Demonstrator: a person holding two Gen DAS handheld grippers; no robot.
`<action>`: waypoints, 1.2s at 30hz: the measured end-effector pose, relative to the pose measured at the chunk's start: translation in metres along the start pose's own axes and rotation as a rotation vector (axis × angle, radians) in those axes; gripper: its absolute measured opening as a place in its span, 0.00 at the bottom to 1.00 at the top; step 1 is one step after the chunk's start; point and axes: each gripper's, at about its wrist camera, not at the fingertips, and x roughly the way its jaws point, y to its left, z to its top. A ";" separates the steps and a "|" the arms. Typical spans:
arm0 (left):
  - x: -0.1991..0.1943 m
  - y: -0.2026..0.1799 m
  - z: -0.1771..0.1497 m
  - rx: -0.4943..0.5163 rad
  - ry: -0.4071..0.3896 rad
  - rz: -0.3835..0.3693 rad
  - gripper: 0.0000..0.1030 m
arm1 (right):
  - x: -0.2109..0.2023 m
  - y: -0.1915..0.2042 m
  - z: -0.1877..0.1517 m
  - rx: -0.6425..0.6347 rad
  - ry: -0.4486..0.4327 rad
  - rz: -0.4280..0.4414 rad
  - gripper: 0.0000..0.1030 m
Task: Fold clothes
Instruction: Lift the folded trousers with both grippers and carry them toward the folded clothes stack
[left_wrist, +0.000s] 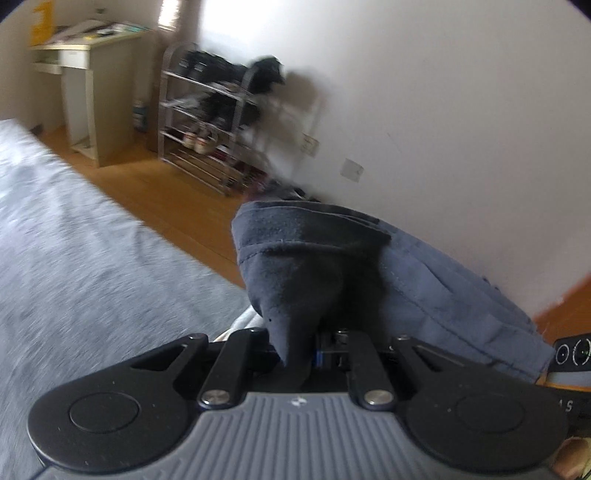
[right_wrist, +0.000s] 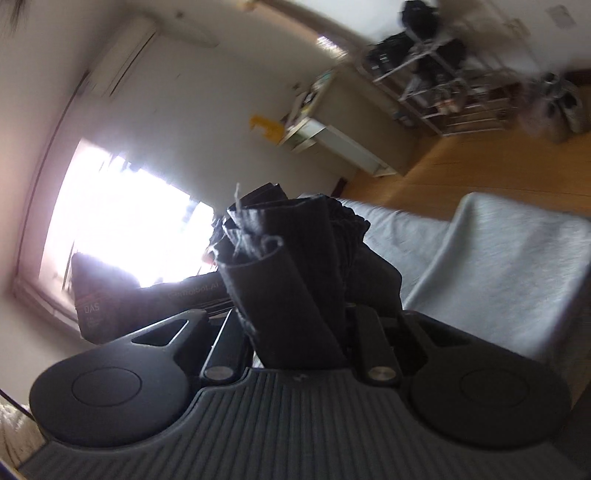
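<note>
A dark blue garment (left_wrist: 332, 258) bulges out of my left gripper (left_wrist: 314, 347), which is shut on a bunch of its cloth; the rest trails off to the right. The fingertips are hidden under the fabric. In the right wrist view the same dark garment (right_wrist: 288, 266) stands up in rolled folds with frayed white threads at its edge, and my right gripper (right_wrist: 299, 332) is shut on it. A grey bed cover (left_wrist: 74, 258) lies below and left of the left gripper, and the bed cover (right_wrist: 498, 258) shows right of the right gripper.
A metal shoe rack (left_wrist: 210, 125) with dark shoes and a pale cabinet (left_wrist: 92, 92) stand on the wooden floor (left_wrist: 166, 199) by the white wall. A bright window (right_wrist: 122, 210), a wall air conditioner (right_wrist: 122, 55) and a dark box (right_wrist: 147, 302) show in the right wrist view.
</note>
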 end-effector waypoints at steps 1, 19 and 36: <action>0.011 -0.003 0.003 0.021 0.011 -0.011 0.14 | -0.001 -0.008 0.003 0.014 -0.014 -0.010 0.13; 0.180 -0.010 0.033 0.176 0.268 -0.098 0.24 | 0.017 -0.139 0.043 0.157 -0.024 -0.190 0.13; 0.032 0.100 0.008 -0.262 0.069 0.059 0.54 | 0.016 -0.174 0.056 0.257 0.084 -0.163 0.27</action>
